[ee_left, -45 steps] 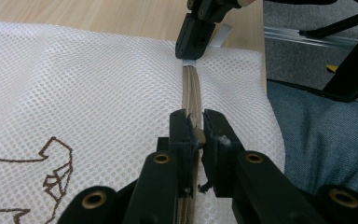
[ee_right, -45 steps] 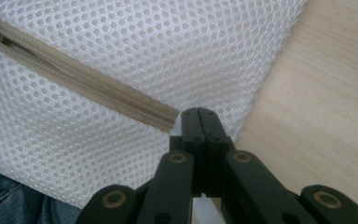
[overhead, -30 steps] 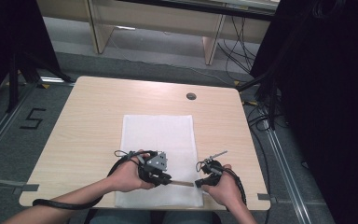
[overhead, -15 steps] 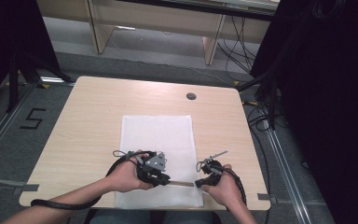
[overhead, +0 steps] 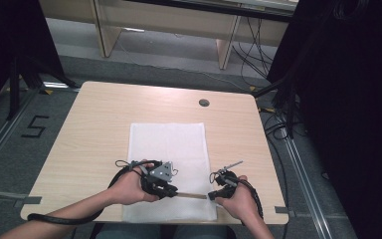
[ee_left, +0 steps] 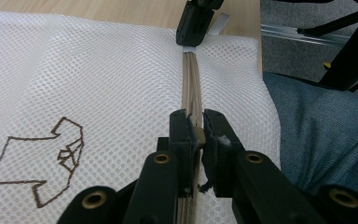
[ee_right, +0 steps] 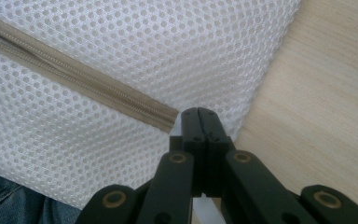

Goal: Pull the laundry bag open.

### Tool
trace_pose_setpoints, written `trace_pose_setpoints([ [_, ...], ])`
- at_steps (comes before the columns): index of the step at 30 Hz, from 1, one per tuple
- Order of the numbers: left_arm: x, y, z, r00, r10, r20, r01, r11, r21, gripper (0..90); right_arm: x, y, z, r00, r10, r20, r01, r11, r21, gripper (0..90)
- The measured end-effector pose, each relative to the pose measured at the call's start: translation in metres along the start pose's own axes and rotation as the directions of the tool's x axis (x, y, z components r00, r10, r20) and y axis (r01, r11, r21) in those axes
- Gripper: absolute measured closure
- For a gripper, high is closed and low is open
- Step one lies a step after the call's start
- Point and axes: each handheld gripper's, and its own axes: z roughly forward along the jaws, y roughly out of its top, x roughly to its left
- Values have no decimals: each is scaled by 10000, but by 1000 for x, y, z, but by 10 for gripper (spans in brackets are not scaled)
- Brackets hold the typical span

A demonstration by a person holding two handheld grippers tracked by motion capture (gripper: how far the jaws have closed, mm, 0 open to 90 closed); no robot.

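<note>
White mesh bag [overhead: 168, 149] is lying flat at the table's [overhead: 89, 124] 6 o'clock edge, contents impossible to tell, beige zipper [ee_left: 192, 84] looking zipped. Left gripper [ee_left: 196, 133] is clamping the zipper pull [ee_left: 198, 136]; right gripper [ee_right: 200, 122] is pinching the bag's white tab [ee_right: 179, 122].

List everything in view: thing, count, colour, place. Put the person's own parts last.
mesh bag: one, white, flat on the table's near middle, near edge over the table's front
zipper: one, beige, closed, running across the bag near its near edge
emblem: one, brown outline, on the bag
table: one, light wood, centre
cable hole: one, dark, far right of the table
left gripper: one, black, jaws pinching the zipper pull
right gripper: one, black, jaws shut on a white tab at the zipper's end
hands: two, at the near edge
</note>
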Motion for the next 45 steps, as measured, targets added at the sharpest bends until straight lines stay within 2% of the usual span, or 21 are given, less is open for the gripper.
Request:
trace_pose_setpoints([
  [3,0,-2,0,10000,-73,38,73,10000,-4,822,0,0,0,10000,-26,-10,26,10000,22,900],
  [4,-1,-3,0,10000,-30,39,30,10000,49,822,-1,0,1,9999,-161,16,161,9998,-74,900],
  [6,-1,-3,0,10000,-26,38,26,10000,15,822,0,0,0,10000,2,19,-2,10000,18,900],
  [7,0,-3,-2,9998,186,3,-186,9998,60,822,0,0,0,10000,-11,17,11,10000,4,900],
  [8,-1,-3,-2,10000,-23,6,23,10000,16,822,0,0,0,10000,-8,20,8,10000,-3,900],
  [12,1,-7,-7,9999,-146,-15,146,9999,-80,822,-1,0,0,10000,-50,38,50,10000,-56,900],
  [14,0,-9,-7,9999,-161,-18,161,9999,-59,822,0,0,0,10000,77,-20,-77,10000,33,900],
  [15,1,-9,-7,10000,61,0,-61,10000,-18,822,0,0,0,10000,35,-4,-35,10000,16,900],
  [16,0,-10,-7,9999,-105,-5,105,9999,-11,822,0,0,0,10000,14,5,-14,10000,3,900],
  [22,2,-13,-13,9999,-110,-40,110,9999,-24,822,-1,0,1,10000,-79,20,80,9999,-108,900],
  [24,2,-14,-14,9998,-186,-73,185,9998,-93,822,1,0,-1,9997,238,-60,-237,9997,96,900],
  [25,2,-15,-14,9997,-230,-27,230,9997,-109,822,1,0,0,9998,213,-43,-213,9997,79,900],
  [26,2,-15,-15,9998,-159,-71,158,9998,-72,822,-1,0,1,10000,-87,32,87,9999,-95,900],
  [40,3,-22,-23,9994,-294,-175,292,9995,-110,822,-1,0,1,9999,-102,11,102,9999,-95,900],
  [41,4,-23,-23,9996,-195,-197,193,9998,-95,822,-1,0,1,10000,-97,18,97,9999,-98,900],
  [42,4,-23,-24,9993,-321,-174,319,9994,-133,822,-1,0,1,10000,-76,30,76,9999,-98,900],
  [44,3,-23,-24,9994,-282,-211,279,9995,-131,822,-1,0,0,10000,-29,-6,29,10000,-87,900],
  [45,3,-24,-24,9994,-295,-203,292,9995,-132,822,1,0,0,9998,184,-55,-184,9998,29,900],
])
